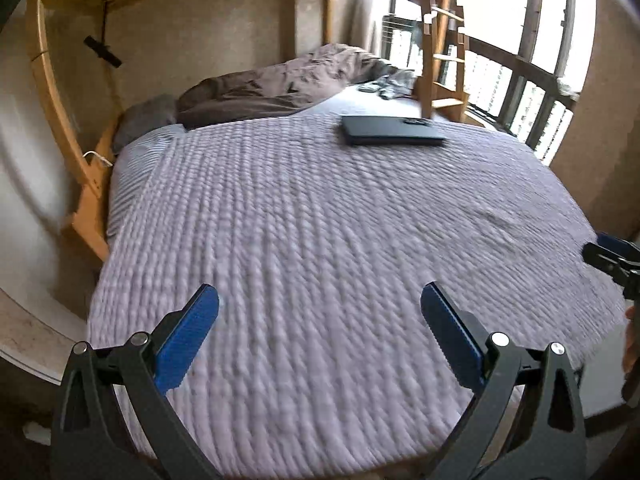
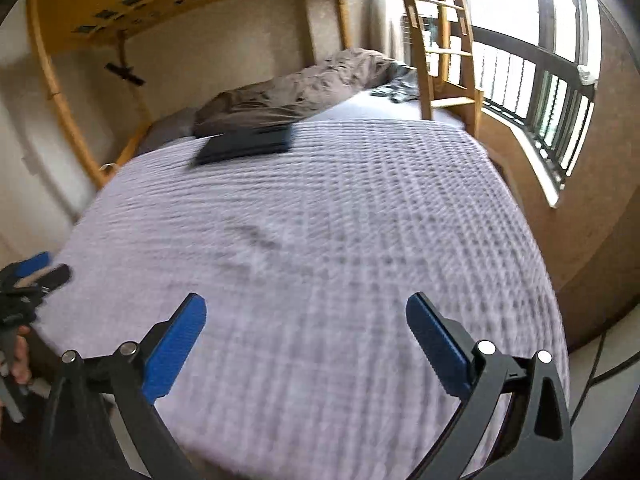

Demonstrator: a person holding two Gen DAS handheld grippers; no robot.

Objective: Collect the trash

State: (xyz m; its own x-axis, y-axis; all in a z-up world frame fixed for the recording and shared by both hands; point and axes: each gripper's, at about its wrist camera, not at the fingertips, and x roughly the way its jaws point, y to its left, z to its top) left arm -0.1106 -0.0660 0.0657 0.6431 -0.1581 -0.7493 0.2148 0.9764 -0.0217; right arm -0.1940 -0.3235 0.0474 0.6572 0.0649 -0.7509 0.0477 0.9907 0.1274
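Note:
I see no clear piece of trash in either view. My left gripper (image 1: 319, 296) is open and empty, held over the near end of a bed with a lilac knitted blanket (image 1: 320, 208). My right gripper (image 2: 306, 306) is open and empty over the same blanket (image 2: 304, 208). The right gripper also shows at the right edge of the left wrist view (image 1: 612, 258). The left gripper shows at the left edge of the right wrist view (image 2: 34, 270). Both views are blurred.
A closed dark laptop (image 1: 390, 130) lies on the far part of the bed, also in the right wrist view (image 2: 246, 144). A rumpled brown duvet (image 1: 280, 84) and small dark items (image 1: 380, 88) lie beyond. A wooden bunk frame and ladder (image 1: 444, 48) stand by the window.

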